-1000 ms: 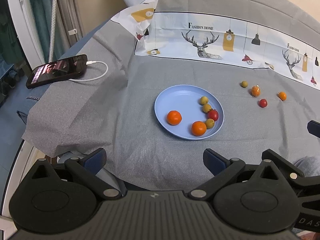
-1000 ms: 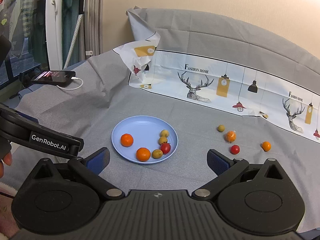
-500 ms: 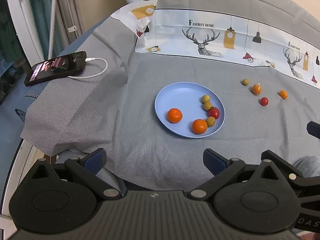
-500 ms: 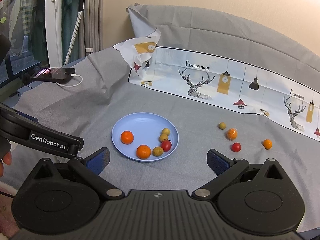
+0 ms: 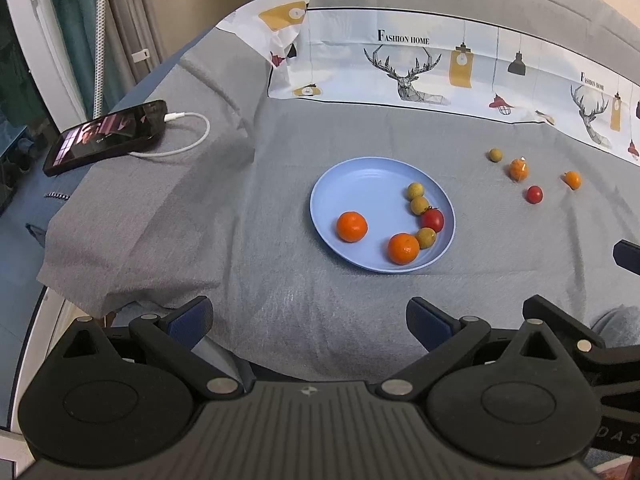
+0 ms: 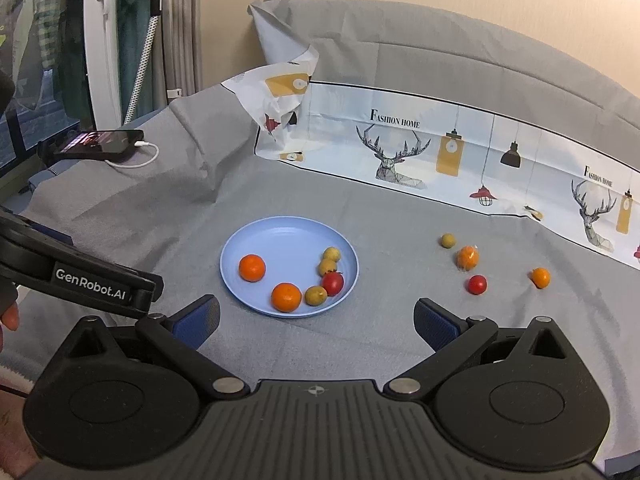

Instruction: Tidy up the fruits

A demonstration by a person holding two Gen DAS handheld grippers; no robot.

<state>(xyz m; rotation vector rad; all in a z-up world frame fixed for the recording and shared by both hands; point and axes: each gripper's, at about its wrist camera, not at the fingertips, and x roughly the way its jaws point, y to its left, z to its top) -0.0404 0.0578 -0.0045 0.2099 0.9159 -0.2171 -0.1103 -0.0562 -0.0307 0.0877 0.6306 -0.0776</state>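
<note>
A blue plate [image 5: 360, 176] [image 6: 280, 236] on the grey cloth holds two oranges [image 5: 351, 226] [image 6: 286, 297], a red tomato [image 5: 432, 219] [image 6: 333, 283] and three small yellow-green fruits [image 5: 415, 191]. To its right on the cloth lie a yellow-green fruit [image 5: 495, 155] [image 6: 447, 240], a wrapped orange [image 5: 519, 169] [image 6: 467, 258], a red tomato [image 5: 534, 194] [image 6: 476, 284] and a small orange [image 5: 572, 179] [image 6: 540, 277]. My left gripper [image 5: 310, 320] and my right gripper [image 6: 316, 322] are both open and empty, near the table's front edge, apart from the plate.
A phone [image 5: 106, 136] [image 6: 98, 145] on a white charging cable [image 5: 188, 136] lies at the far left. A printed cloth with deer [image 5: 420, 68] [image 6: 400, 152] runs along the back. The table's front left edge [image 5: 92, 300] drops off close to my left gripper.
Both grippers have pulled back and risen slightly, so the plate and fruits sit a little higher in view. The jaws stay open. No fruit has moved.
</note>
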